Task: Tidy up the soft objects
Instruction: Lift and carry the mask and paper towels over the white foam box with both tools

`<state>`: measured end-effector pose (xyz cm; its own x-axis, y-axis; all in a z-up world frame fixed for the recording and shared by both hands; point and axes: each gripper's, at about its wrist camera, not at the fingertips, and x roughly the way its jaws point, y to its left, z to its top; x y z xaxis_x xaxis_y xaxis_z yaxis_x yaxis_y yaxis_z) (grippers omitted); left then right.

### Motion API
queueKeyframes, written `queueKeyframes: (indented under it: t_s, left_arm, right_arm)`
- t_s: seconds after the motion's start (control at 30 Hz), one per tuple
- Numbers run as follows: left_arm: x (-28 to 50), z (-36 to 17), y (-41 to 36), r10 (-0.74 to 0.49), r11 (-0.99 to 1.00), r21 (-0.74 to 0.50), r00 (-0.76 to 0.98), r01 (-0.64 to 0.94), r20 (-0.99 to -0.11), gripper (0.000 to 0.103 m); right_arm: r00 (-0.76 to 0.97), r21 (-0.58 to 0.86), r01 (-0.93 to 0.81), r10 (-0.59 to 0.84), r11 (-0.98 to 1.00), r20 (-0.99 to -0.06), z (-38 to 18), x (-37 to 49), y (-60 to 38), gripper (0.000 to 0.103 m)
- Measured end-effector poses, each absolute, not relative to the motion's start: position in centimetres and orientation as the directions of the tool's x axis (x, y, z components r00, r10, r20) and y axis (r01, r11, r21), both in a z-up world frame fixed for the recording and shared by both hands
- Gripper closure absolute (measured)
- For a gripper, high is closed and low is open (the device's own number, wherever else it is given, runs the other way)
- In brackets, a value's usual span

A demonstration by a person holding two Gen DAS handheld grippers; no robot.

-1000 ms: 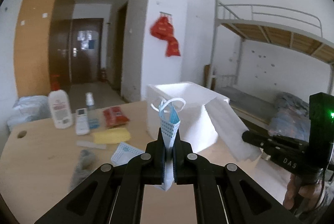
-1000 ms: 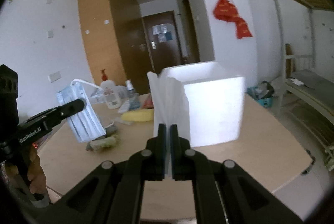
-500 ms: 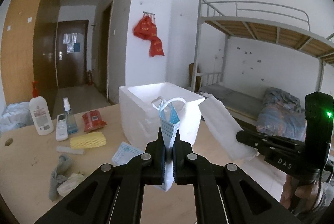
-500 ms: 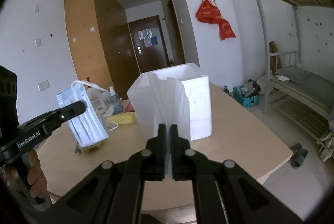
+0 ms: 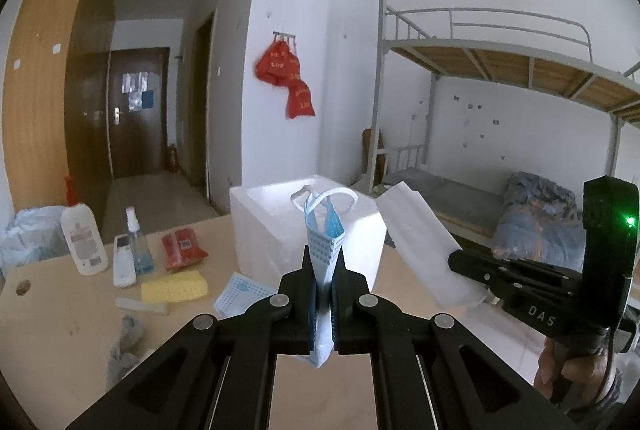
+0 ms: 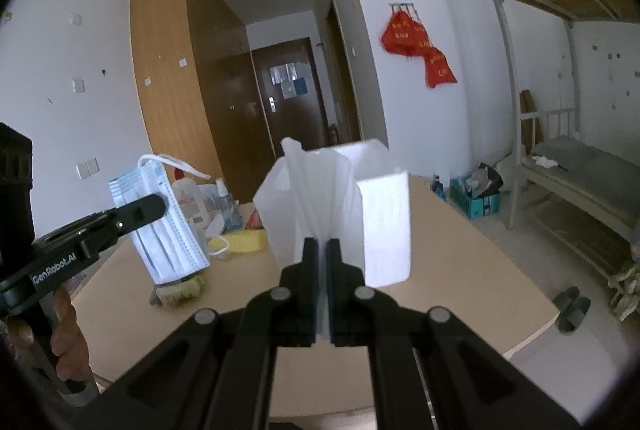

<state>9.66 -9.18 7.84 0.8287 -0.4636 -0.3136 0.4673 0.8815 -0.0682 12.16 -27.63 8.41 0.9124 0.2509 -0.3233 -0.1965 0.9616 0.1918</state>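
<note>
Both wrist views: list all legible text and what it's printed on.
"DAS": black body of the right gripper, seen from the left wrist view.
"GenRobot.AI": black body of the left gripper, seen from the right wrist view.
Too small or blurred to read: white pump bottle label, red hanging bags' yellow print, red packet, papers on the dark door.

A white pump bottle of lotion (image 5: pixel 82 238) stands at the far edge of the pale wooden surface (image 5: pixel 52 314), a clear spray bottle (image 5: pixel 136 250) beside it. Behind — red cloth bags (image 5: pixel 286 77) hang on the white wall, near a grey metal bunk bed (image 5: pixel 500 57) and a dark brown door (image 5: pixel 136 109).
</note>
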Motion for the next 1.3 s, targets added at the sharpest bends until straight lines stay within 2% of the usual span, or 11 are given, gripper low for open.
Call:
queueKeyframes:
  t_s: [0.6,0.8,1.3]
  left_arm:
    - [12.9,13.7,-11.4,-0.478,0.875,-0.061,0.835,0.48,-0.274,0.097]
    - [14.6,14.3,-12.1,-0.489,0.869,-0.06,0.832,0.491,-0.262,0.097]
    - [20.5,13.7,-14.1,-0.516,0.853,-0.09,0.804,0.514,-0.297,0.097]
  right_arm:
    - [0.93,0.15,-0.243,0.274,0.958,-0.245,13.4,14.9,-28.1,0.097]
    - [0.929,0.155,-0.243,0.276,0.958,-0.248,13.6,16.6,-28.3,0.097]
    - [0.918,0.179,-0.235,0.279,0.955,-0.283,13.2,21.4,-28.9,0.097]
